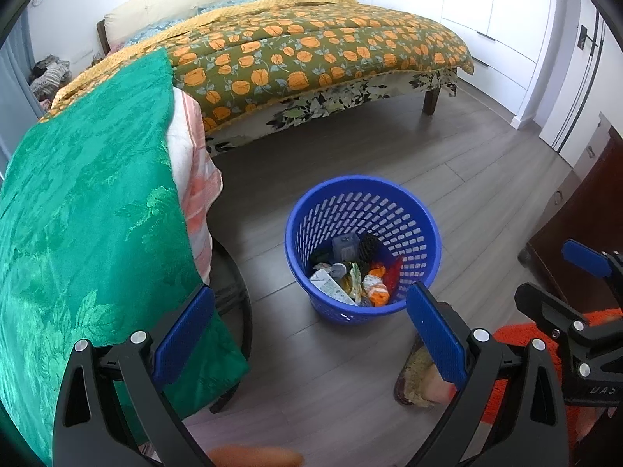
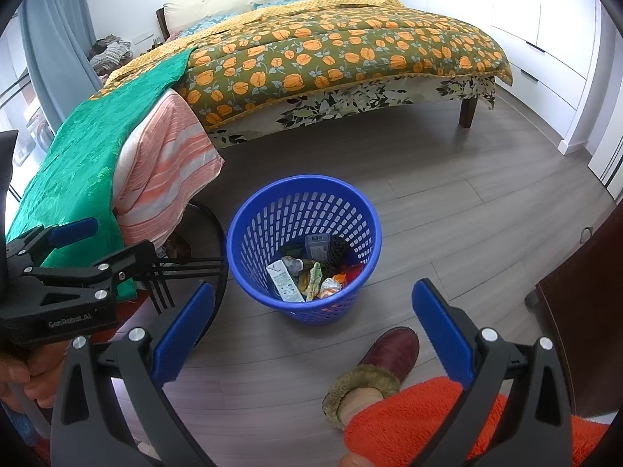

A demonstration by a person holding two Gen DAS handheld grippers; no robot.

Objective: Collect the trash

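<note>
A: What is seen around the blue basket [image 1: 362, 249]?

B: The basket is set upright on the grey wooden floor [image 1: 447, 148]. Beyond it a bed [image 1: 311, 50] is spread with a quilt printed in orange flowers. To the left of the basket a green cloth [image 1: 89, 210] is draped over a striped orange-and-white cloth [image 2: 167, 171], with a black curved frame [image 2: 212, 264] showing beneath them. To the right of the basket a dark wooden cabinet [image 2: 584, 311] is seen, and near the basket's front a maroon fur-lined shoe [image 2: 389, 354] is planted on the floor, below an orange fleece garment [image 2: 409, 420].

A: Where is the trash?

B: The trash [image 1: 350, 276] is heaped at the bottom of the basket: a white carton [image 2: 286, 282], wrappers and a black mesh piece are made out.

A: Is the way to the basket blocked?

B: Bare floor is seen between it and both tools.

A: How are the tools held?

B: The left tool [image 1: 311, 330] is held above the floor, near the basket and pointed at it, its blue pads [image 1: 183, 334] spread wide with nothing between them. The right tool [image 2: 311, 327] is aimed likewise, its jaws also apart and empty. A hand [image 2: 23, 369] is seen gripping the left tool's handle.
</note>
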